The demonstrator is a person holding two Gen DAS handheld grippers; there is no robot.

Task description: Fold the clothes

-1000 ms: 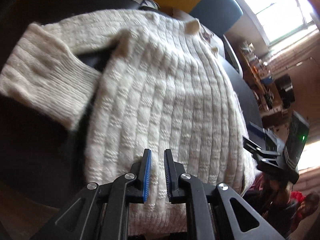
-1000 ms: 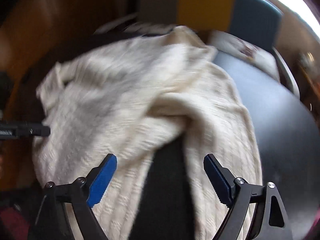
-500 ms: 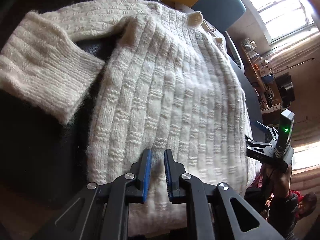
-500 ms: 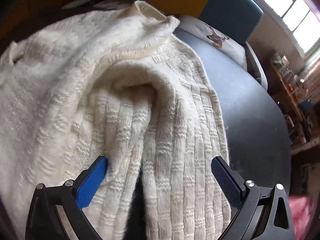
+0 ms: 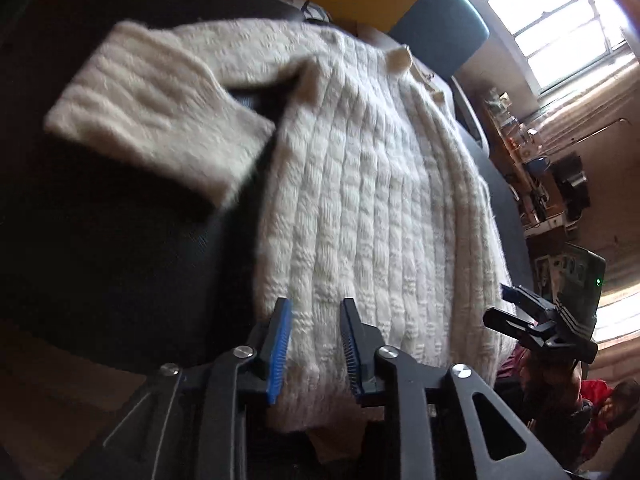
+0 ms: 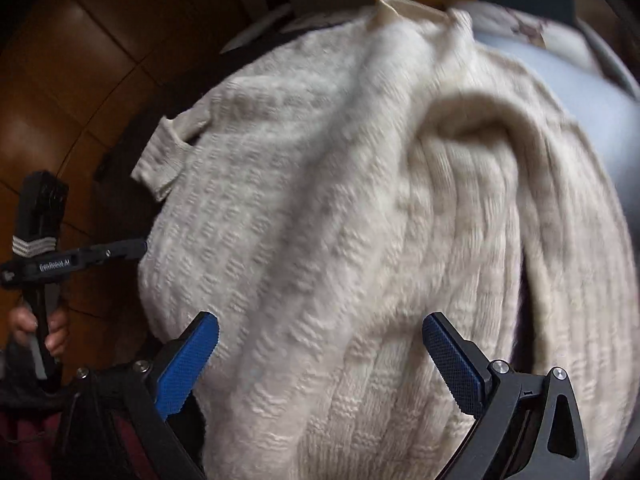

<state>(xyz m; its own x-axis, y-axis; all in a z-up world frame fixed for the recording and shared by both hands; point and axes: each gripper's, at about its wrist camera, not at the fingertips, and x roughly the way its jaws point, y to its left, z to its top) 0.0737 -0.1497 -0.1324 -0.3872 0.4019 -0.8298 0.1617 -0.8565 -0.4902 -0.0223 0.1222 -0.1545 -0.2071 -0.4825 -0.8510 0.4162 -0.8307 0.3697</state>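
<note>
A cream cable-knit sweater (image 5: 380, 200) lies spread on a dark round table (image 5: 120, 240), its left sleeve bent, with the wide cuff (image 5: 152, 112) lying out on the table. My left gripper (image 5: 315, 308) is at the near hem, slightly open, with knit showing between the blue pads. My right gripper (image 5: 520, 320) shows at the hem's right side. In the right wrist view, the right gripper (image 6: 320, 324) stands wide open above the sweater (image 6: 320, 180), nothing pinched. The other sleeve (image 6: 480, 120) lies folded over the body. A hand holds the left gripper (image 6: 132, 246) at the left edge.
A chair with a yellow and blue back (image 5: 400, 0) stands behind the table. Cluttered shelves (image 5: 540, 184) and a bright window (image 5: 560, 12) are to the right. A person in red (image 5: 600, 400) is low at the right. Brown wooden floor (image 6: 80, 80) surrounds the table.
My left gripper's fingers have spread apart from a narrow gap. The right gripper, open throughout, has swung left over the sweater body.
</note>
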